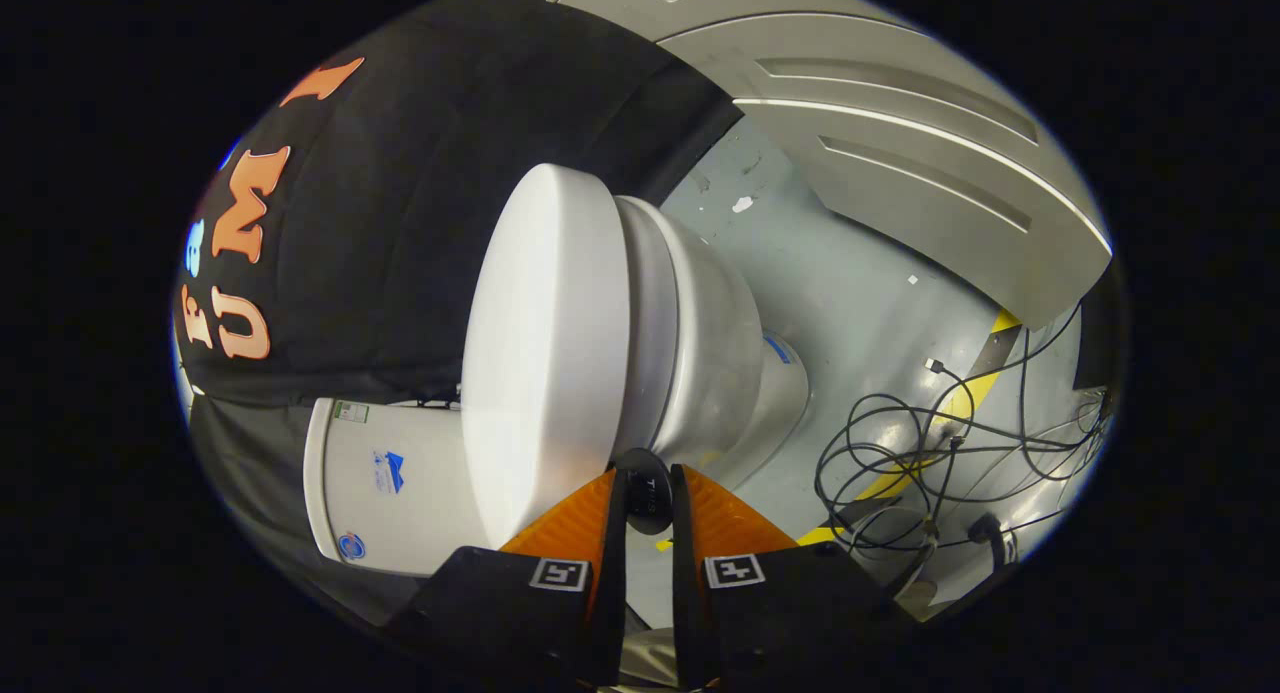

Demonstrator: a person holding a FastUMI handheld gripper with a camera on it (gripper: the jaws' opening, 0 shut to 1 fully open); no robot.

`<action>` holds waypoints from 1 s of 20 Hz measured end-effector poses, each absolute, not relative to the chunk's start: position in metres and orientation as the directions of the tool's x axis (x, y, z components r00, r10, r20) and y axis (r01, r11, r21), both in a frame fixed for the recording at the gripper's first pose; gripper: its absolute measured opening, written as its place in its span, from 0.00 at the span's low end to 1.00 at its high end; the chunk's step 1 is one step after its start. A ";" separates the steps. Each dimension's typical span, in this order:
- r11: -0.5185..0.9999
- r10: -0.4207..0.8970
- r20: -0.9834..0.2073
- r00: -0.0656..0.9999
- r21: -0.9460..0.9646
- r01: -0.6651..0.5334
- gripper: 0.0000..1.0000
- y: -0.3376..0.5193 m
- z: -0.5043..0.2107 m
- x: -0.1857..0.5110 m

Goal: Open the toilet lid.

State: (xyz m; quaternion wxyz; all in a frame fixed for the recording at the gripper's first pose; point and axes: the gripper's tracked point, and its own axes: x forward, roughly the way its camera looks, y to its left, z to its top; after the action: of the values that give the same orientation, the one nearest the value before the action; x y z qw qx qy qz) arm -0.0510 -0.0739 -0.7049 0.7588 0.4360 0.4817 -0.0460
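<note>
One toilet [640,343]: one lid [545,343], one tank [385,483], one bowl [715,353]. One gripper [648,473], two orange fingers [565,528], nearly closed around one small black object [645,493]. One grey door [900,123]. Loose black cables [930,443] on the floor [850,283], tangled, number uncertain. One yellow floor stripe [960,398].

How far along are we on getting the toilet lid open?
Done: little; the toilet lid lies shut on the seat and bowl, below the tank. In hand: the gripper is up at the lid's edge, fingers close together around a small black part; a grip on the lid itself I cannot confirm. Left: swinging the lid to the tank.
</note>
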 end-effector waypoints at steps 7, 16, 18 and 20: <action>0.659 0.296 -0.760 0.579 0.602 0.452 0.08 -0.070 -0.685 -0.045; 0.776 0.294 -0.689 0.663 0.577 0.255 0.08 -0.020 -0.574 -0.022; 0.772 0.319 -0.649 0.690 0.601 0.209 0.08 0.002 -0.547 -0.018; 0.789 0.322 -0.635 0.702 0.590 0.173 0.08 0.017 -0.531 -0.020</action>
State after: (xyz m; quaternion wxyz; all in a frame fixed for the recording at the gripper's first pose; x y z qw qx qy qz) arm -0.0196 0.0167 -0.5314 0.8644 0.3223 0.3836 0.0431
